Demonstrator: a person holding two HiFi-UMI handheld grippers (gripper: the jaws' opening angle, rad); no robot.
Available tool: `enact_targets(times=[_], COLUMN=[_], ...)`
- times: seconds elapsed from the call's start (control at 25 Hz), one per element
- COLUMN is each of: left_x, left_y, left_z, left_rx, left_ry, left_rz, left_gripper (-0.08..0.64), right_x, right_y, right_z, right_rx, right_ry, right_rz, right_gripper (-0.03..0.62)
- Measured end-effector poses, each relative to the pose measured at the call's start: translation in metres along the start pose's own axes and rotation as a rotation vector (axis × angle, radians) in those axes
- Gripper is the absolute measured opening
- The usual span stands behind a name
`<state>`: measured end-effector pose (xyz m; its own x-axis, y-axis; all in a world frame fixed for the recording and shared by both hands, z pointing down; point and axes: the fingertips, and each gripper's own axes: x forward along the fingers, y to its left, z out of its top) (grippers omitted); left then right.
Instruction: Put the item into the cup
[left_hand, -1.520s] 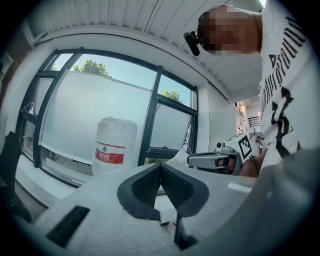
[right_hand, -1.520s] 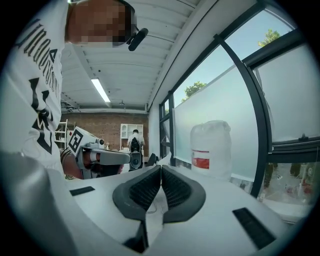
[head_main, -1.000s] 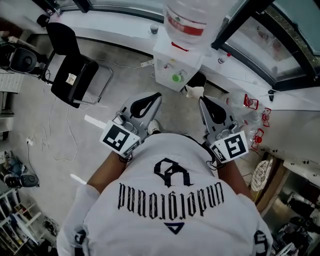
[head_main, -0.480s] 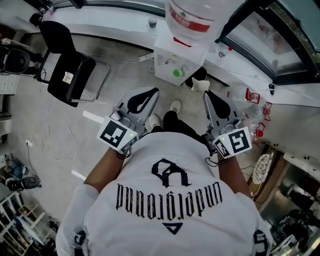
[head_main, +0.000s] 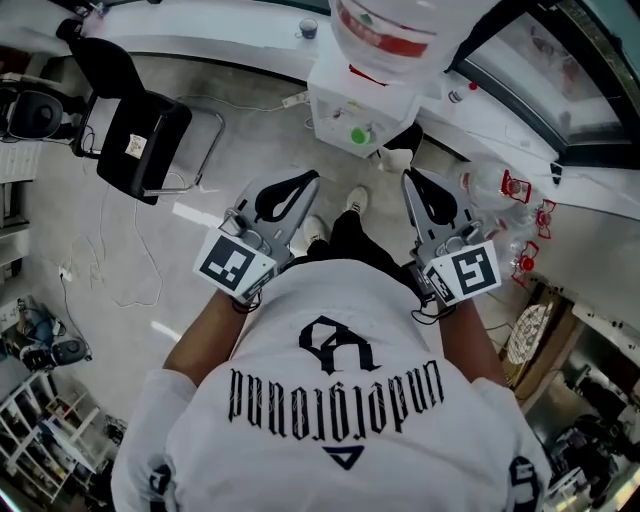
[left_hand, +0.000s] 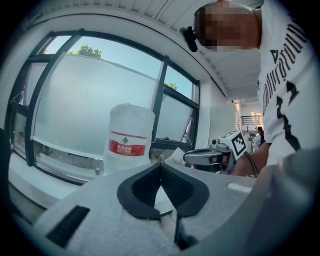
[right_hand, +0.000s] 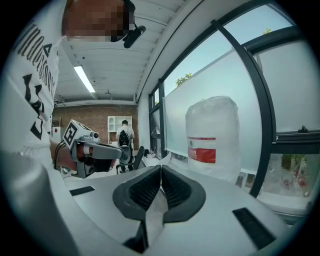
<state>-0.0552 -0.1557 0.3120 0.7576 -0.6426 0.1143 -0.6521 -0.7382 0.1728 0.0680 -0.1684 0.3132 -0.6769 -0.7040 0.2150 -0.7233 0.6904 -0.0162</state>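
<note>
- We've stepped closer: the water bottle (head_main: 385, 25) has slid up the head view, while left gripper (head_main: 312, 181) and right gripper (head_main: 408, 177) stay pinched together, holding nothing.
- Its red label (left_hand: 127, 147) carries Chinese characters; the shirt (head_main: 340, 400) reads "Underground".
- What looks like the cup (head_main: 307, 27) sits on the ledge (head_main: 200, 45).

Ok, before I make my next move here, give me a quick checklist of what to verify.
1. Left tongs open for a grasp: not ok, shut with nothing between them.
2. Right tongs open: not ok, shut and empty.
3. Item in sight: cannot tell, none is clearly visible.
4. Cup found: cannot tell; a small cup-like thing stands on the ledge beyond the water dispenser.
5. Both tongs apart from the dispenser: ok.
</note>
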Motion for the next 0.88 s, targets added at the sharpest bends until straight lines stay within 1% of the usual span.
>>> enact_targets(times=[0.32, 0.4, 0.52, 0.76, 0.88], left_x=[0.033, 0.039, 0.045, 0.051, 0.055], left_y=[0.017, 0.023, 0.030, 0.046, 0.052], left_z=[-0.027, -0.037, -0.057, -0.106, -0.128], left_rx=[-0.017, -0.014, -0.010, -0.055, -0.089], left_ry=[0.048, 0.072, 0.121, 0.179, 0.191], left_rz=[0.006, 0.011, 0.017, 0.022, 0.012], left_gripper=[0.015, 0.015, 0.015, 0.015, 0.015], right_x=[0.024, 0.031, 0.042, 0.063, 0.072], right_y=[-0.023, -0.029, -0.037, -0.048, -0.053], right_z=[-0.038, -0.051, -0.075, -0.133, -0.162], right_rx=[0.036, 0.046, 0.069, 0.106, 0.119], right_ry=[0.062, 0.082, 0.119, 0.204, 0.241], right_rz=[0.021, 0.023, 0.013, 0.006, 0.003], right_gripper=[0.020, 0.020, 0.020, 0.020, 0.020])
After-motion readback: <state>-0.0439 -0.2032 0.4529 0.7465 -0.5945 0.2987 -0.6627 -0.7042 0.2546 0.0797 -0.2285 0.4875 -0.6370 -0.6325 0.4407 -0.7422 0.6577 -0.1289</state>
